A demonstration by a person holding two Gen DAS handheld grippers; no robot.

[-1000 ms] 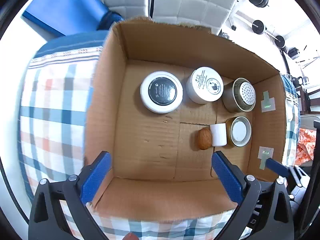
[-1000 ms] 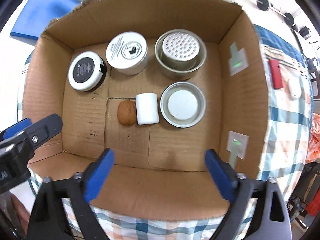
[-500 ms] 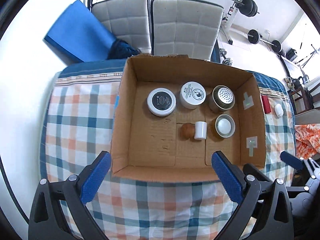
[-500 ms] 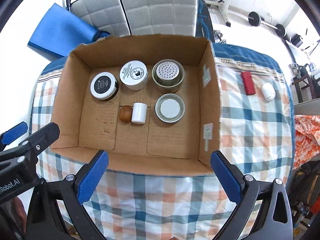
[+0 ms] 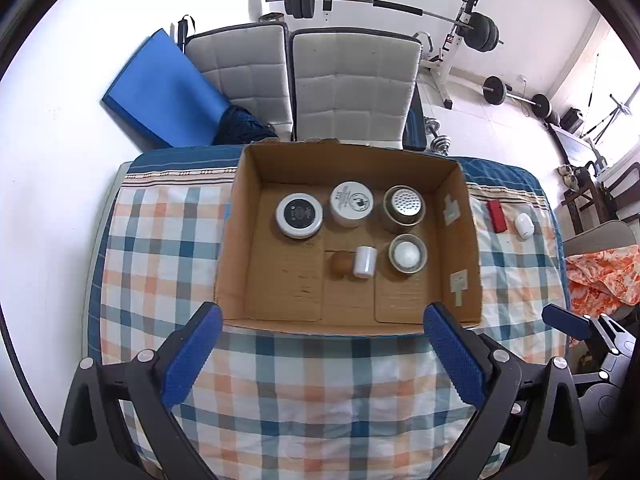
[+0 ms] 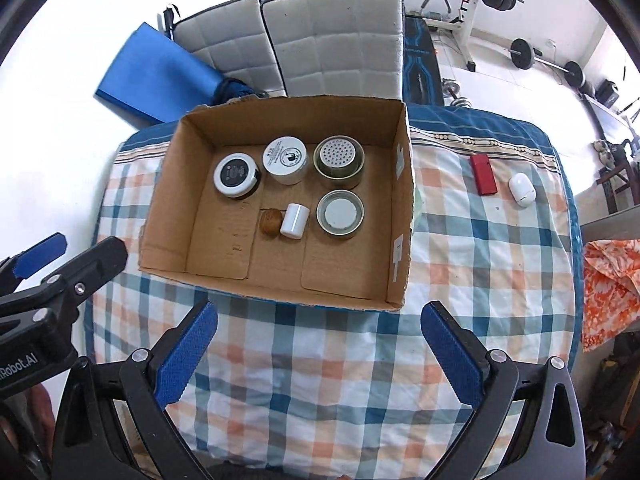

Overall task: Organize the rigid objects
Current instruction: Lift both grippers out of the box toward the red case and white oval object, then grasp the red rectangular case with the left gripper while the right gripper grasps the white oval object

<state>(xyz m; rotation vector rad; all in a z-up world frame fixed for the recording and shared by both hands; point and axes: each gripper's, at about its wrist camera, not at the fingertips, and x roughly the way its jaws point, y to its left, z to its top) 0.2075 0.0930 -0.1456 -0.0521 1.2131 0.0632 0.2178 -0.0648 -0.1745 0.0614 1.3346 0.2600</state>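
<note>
An open cardboard box [image 5: 232, 240] [image 6: 400, 240] stands on a checked tablecloth. In it are a white-rimmed black-topped jar [image 5: 299, 214] [image 6: 236, 175], a white tub [image 5: 352, 203] [image 6: 285, 159], a perforated metal tin [image 5: 403, 205] [image 6: 339, 157], a tin with a white lid [image 5: 406, 253] [image 6: 340, 213], a small white cylinder [image 5: 365, 261] [image 6: 295, 220] and a brown walnut-like ball [image 5: 341, 264] [image 6: 269, 221]. A red block [image 5: 497, 216] [image 6: 483, 173] and a white oval object [image 5: 524, 225] [image 6: 522, 188] lie on the cloth right of the box. My left gripper [image 5: 320, 360] and right gripper [image 6: 318, 354] are open and empty, high above the near cloth.
The table's checked cloth [image 5: 160, 240] [image 6: 480, 260] reaches all edges. Two grey padded chairs [image 5: 352, 84] stand behind, with a blue mat [image 5: 164, 92] at the left. Weight equipment [image 5: 472, 32] is at the back right. An orange cloth [image 5: 604, 276] lies to the right.
Both grippers have pulled up and back from just above the box, so the whole table and room now show. Both stayed open and empty. Nothing in the box moved.
</note>
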